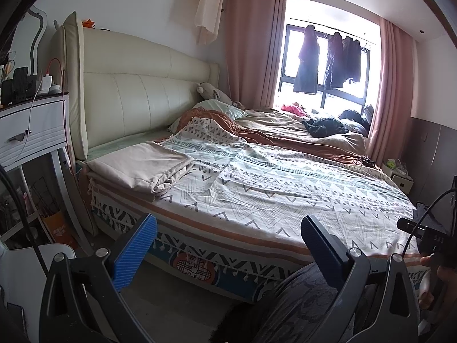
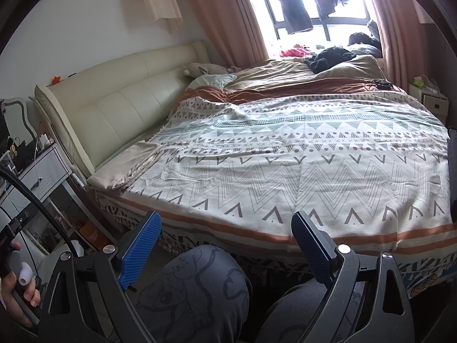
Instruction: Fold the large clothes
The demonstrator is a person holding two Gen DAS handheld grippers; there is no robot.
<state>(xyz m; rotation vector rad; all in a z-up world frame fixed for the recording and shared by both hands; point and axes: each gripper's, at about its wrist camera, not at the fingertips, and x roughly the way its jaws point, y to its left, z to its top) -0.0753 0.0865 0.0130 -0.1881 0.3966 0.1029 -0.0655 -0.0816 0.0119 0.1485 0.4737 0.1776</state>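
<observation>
A folded beige garment (image 1: pixel 142 168) lies on the bed's near left corner, close to the cream headboard; it also shows in the right wrist view (image 2: pixel 134 163). It rests on a patterned white and grey bedspread (image 1: pixel 271 197) (image 2: pixel 285 171). My left gripper (image 1: pixel 228 234) is open and empty, held off the bed's near edge. My right gripper (image 2: pixel 225 228) is open and empty, held above my knees in front of the bed. Neither gripper touches any cloth.
A brown duvet (image 1: pixel 285 134) and dark clothes (image 1: pixel 325 127) lie at the bed's far side near the window. A white bedside cabinet (image 1: pixel 31 131) stands at left. My knees (image 2: pixel 200 291) are below the grippers. A small nightstand (image 2: pixel 428 97) stands far right.
</observation>
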